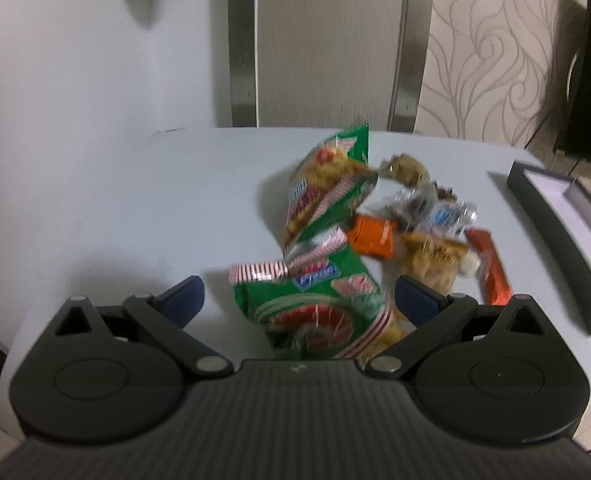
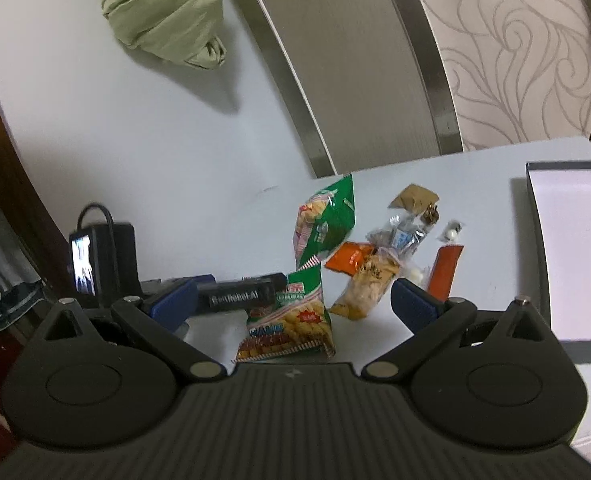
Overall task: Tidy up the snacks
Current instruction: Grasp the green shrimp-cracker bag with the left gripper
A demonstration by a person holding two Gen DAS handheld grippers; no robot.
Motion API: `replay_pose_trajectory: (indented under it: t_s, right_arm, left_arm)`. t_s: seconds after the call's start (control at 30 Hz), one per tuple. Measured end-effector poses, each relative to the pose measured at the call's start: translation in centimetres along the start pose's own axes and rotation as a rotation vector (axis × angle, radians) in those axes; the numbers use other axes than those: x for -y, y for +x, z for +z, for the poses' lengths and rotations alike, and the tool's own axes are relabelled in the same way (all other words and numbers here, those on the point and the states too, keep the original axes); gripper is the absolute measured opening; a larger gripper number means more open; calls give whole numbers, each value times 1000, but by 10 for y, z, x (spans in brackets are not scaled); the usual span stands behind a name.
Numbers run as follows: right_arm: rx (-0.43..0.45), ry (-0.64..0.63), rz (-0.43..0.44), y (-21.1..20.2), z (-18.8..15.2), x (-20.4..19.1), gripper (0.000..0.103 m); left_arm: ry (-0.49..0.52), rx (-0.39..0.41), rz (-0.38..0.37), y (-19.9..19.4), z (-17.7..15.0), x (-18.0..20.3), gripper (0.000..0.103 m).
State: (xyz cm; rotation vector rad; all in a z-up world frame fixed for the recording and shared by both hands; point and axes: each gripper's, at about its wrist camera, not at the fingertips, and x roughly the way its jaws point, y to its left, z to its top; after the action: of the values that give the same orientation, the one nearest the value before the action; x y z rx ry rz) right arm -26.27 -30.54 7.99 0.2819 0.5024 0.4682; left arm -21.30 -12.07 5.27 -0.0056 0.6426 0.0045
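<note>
Jaws wide, near snacks (image 1: 375, 236)

A heap of snack packets (image 2: 359, 256) lies mid-table (image 1: 115, 208), two chip bags (image 1: 327, 184) at its left side, one behind the other. An open box (image 2: 575, 248) sits well apart to the right. A chair back (image 1: 327, 40) stands behind the table.

Pale table (image 2: 223, 240) bearing green snack bags (image 2: 325, 220), orange packets (image 2: 349, 260), small sweets (image 2: 451, 233) and a shallow dark box (image 2: 575, 248).
</note>
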Motion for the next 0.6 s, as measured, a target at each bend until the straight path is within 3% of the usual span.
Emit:
replay_pose_trajectory:
  t_s: [0.1,0.43,0.6]
  right_arm:
    - [-19,5,-5,2,-6,0,103]
    - [-22,-13,-54,0,-9,-3,103]
    - [-26,-28,-76,0,-8,-7,103]
  left_arm:
    - [27,-21,-1,11,-5,4,103]
    - [-17,-75,-40,51,-9,3,103]
    - [23,-108,-81,58,-4,0,102]
